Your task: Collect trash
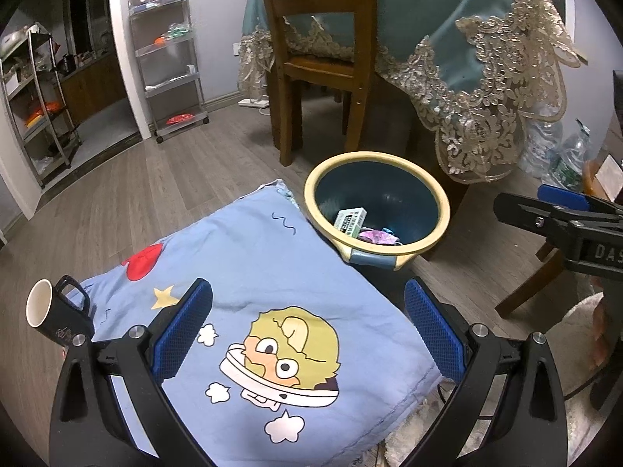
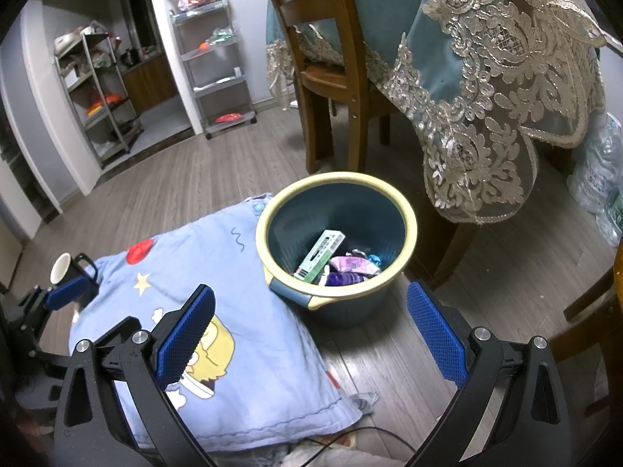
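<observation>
Both the left gripper [image 1: 307, 330] and right gripper [image 2: 311, 334] gape wide and empty, so a careless sweep risks tipping the mug [image 1: 54, 311] beside the bin [image 2: 409, 210].

Item count: one bin [image 2: 405, 210]; one green-and-white carton [image 2: 320, 256] inside it, beside several wrappers [image 2: 352, 268], number indistinct. One blue cushion [image 1: 249, 272]. One black mug [image 1: 54, 311]. Two shelving racks [image 1: 167, 58]. One wooden chair [image 1: 323, 62].
</observation>
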Tool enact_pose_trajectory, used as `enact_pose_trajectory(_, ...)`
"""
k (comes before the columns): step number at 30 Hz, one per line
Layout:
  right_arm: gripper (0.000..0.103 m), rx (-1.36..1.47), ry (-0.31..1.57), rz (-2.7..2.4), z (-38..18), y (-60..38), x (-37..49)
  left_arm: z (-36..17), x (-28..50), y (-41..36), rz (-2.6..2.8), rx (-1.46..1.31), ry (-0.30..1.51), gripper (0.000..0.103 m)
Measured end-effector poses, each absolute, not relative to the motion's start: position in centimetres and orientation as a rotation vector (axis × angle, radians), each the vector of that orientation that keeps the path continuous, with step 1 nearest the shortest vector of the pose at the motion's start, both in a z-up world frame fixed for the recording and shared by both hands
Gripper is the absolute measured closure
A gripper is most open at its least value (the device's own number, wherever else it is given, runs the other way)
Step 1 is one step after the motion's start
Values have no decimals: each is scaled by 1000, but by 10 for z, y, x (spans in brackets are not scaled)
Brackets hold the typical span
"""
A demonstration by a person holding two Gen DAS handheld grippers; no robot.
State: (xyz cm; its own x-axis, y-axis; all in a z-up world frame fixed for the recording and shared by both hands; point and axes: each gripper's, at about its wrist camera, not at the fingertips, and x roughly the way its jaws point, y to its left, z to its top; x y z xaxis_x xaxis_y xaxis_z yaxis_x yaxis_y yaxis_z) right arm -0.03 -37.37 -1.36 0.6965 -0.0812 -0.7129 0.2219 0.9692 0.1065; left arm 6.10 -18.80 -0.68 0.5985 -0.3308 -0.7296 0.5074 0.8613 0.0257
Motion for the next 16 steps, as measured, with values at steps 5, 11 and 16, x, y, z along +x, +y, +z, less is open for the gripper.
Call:
enact_pose_trajectory(5, 5, 193, 783, -172, -14, -374, -2, -5, 59, -191, -501, 255, 781, 6)
enact_pose_trajectory(11, 5, 193, 782, -175, -13, -374, 0, -7, 64, -188, -484, 235, 813, 6)
enact_pose_trajectory(16, 5, 196, 781, -178, -13, -373, -2, -6, 66, -181, -457, 230, 836, 6)
